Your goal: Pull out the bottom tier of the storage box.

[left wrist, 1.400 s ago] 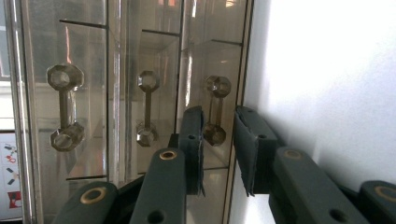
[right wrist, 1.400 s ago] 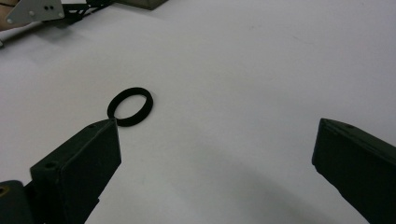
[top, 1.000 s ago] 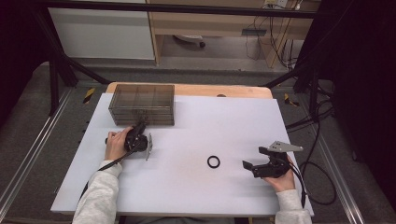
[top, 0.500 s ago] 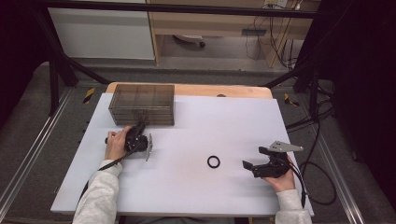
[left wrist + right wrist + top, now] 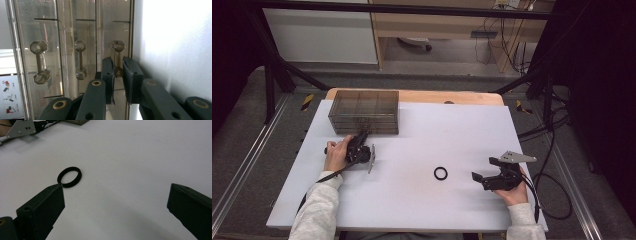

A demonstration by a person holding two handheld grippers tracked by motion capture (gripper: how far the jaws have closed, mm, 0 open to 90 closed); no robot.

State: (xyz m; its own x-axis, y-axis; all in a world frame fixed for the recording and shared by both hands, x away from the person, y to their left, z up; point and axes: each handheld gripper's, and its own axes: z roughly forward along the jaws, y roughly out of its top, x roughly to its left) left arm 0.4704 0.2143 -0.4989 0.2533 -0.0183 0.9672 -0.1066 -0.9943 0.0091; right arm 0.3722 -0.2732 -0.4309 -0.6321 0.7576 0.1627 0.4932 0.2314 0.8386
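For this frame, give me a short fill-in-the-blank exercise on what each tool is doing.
1. The left tool has its jaws closed on a drawer ____ of the clear drawer box.
2. The right tool has its jaws ____.
3. The black ring lies flat on the ____ table.
4. The clear drawer box has ____ drawer handles across its front.

Missing words: handle; open; white; three

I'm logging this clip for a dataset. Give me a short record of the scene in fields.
Surface: white table
Drawer box: clear drawer unit at the far left of the table
Left gripper: fingers closed around one drawer handle
Right gripper: fingers wide apart, holding nothing
Loose item: black ring, flat on the table, ahead of the right gripper
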